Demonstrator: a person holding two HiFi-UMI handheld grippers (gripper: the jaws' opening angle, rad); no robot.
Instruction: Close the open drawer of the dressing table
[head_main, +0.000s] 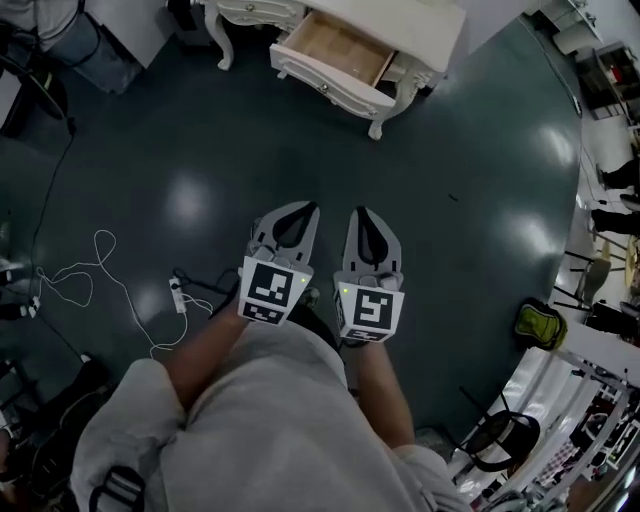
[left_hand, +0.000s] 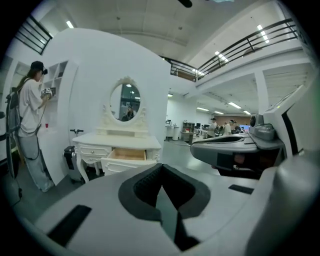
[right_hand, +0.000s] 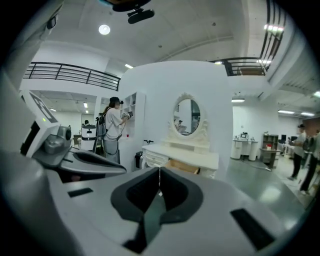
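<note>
Head view, stock of the scene:

- Dressing table (head_main: 405, 18), one: white, carved legs, at the far side of the dark floor (head_main: 180, 150), well apart from both grippers.
- Open drawer (head_main: 338, 52), one: pulled out towards the person, its wooden inside bare. In the left gripper view it (left_hand: 125, 157) juts from under the tabletop, right of one shut drawer (left_hand: 93, 150).
- Oval mirror (left_hand: 129, 101), one, upright at the back of the tabletop.
- Left gripper (head_main: 298, 215), one: fingers pressed together, nothing between them.
- Right gripper (head_main: 364, 218), one: fingers likewise together and empty, just beside the left, both aimed at the table.
- White cable (head_main: 100, 270), one, loose on the floor at the left.
- Person (left_hand: 30, 125), one, standing at the wall left of the table.

Handling note, as a judgement: the step in hand is the approach. Walk up squarely, keep the fingers together, set them flat on the middle of the drawer front and push straight in, so it does not skew or jam.
</note>
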